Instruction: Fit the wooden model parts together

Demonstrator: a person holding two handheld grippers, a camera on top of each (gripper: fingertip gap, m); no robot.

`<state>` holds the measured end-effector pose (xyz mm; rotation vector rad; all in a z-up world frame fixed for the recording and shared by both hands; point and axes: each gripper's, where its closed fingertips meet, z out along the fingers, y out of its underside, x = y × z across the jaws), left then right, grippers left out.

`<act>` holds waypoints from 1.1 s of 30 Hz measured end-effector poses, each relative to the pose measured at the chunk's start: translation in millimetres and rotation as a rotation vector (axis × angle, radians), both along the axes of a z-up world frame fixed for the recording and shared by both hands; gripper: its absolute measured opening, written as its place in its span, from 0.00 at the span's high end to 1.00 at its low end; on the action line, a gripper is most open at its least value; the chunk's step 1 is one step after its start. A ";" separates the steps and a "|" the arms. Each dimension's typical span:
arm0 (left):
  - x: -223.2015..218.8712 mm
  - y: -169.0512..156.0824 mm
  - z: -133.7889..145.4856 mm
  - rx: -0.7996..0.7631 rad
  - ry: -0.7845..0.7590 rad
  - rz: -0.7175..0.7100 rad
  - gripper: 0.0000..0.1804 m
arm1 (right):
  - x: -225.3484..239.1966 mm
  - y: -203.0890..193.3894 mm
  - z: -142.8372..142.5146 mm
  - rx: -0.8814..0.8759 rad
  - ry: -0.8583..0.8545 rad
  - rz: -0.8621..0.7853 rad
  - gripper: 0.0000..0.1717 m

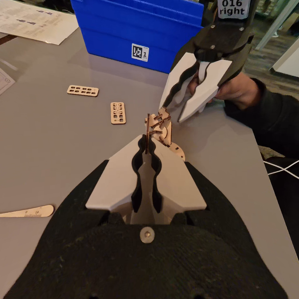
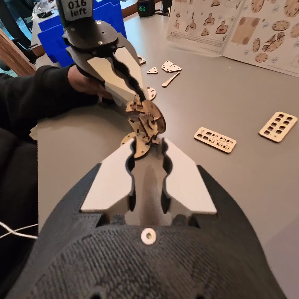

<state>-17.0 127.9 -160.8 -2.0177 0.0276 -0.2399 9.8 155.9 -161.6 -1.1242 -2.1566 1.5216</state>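
Both grippers, the left gripper and the right gripper, have rough black printed bodies, pale grey wedge fingers with wavy black pads, and a silver screw (each centred near the camera). White tags mark their stems. The person's sleeves are black.

Grey matte tabletop, smooth, faint reflections, dim warm indoor light. Blue plastic bin with a black-and-white marker sticker stands at the far side of the table. White printed sheets lie at the far left corner; a large illustrated instruction sheet is spread across the table's far end. Wooden furniture edge beyond the table. Small dark device with a green-lit screen at the back. White cable hangs off the table edge. Patterned carpet floor beyond, blurred.
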 end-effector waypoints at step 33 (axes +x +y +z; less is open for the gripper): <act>6.7 -3.6 1.2 0.014 0.026 -0.006 1.00 | -2.6 -6.8 -31.8 0.234 -0.057 -0.003 0.96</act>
